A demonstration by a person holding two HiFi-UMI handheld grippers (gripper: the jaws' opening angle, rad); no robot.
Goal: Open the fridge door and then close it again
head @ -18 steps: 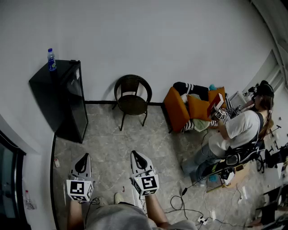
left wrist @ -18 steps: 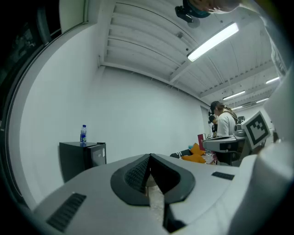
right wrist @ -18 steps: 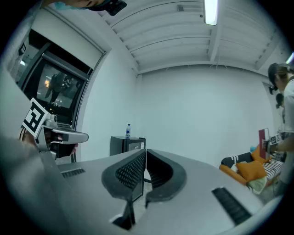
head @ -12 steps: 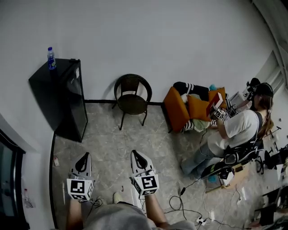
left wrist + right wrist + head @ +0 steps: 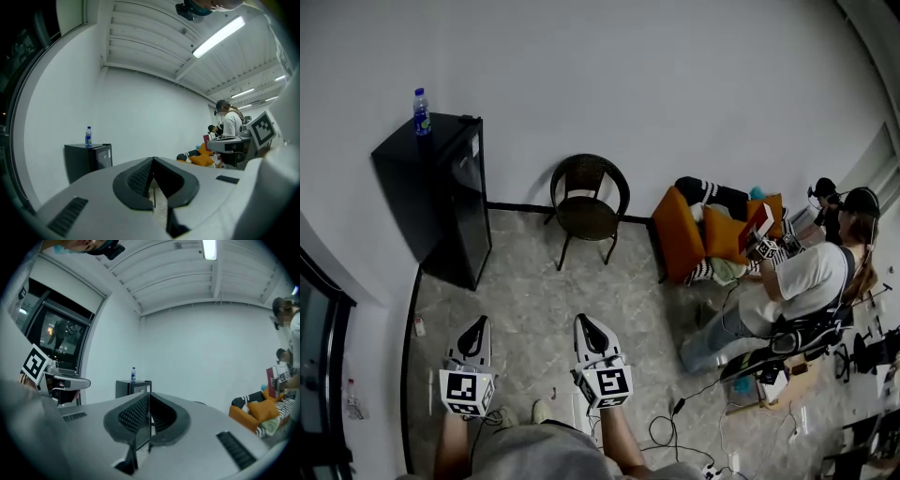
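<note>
Nothing held in left gripper (image 5: 474,328) or right gripper (image 5: 583,325), both shut tight. Well apart from black fridge (image 5: 431,192) at 11 o'clock. Probably stiff, heavy door (image 5: 471,214): pull at free edge.

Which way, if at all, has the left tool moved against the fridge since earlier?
Yes, slightly left: the fridge now sits further right in the head view, while the left tool keeps its place.

The left gripper (image 5: 153,164) has its jaws shut tight, nothing between them. Past them a small black fridge (image 5: 89,161) sits against the white wall (image 5: 140,112), with a water bottle (image 5: 88,137) upright on top. Off right, a person (image 5: 230,123) is near some orange cushions (image 5: 204,159).
</note>
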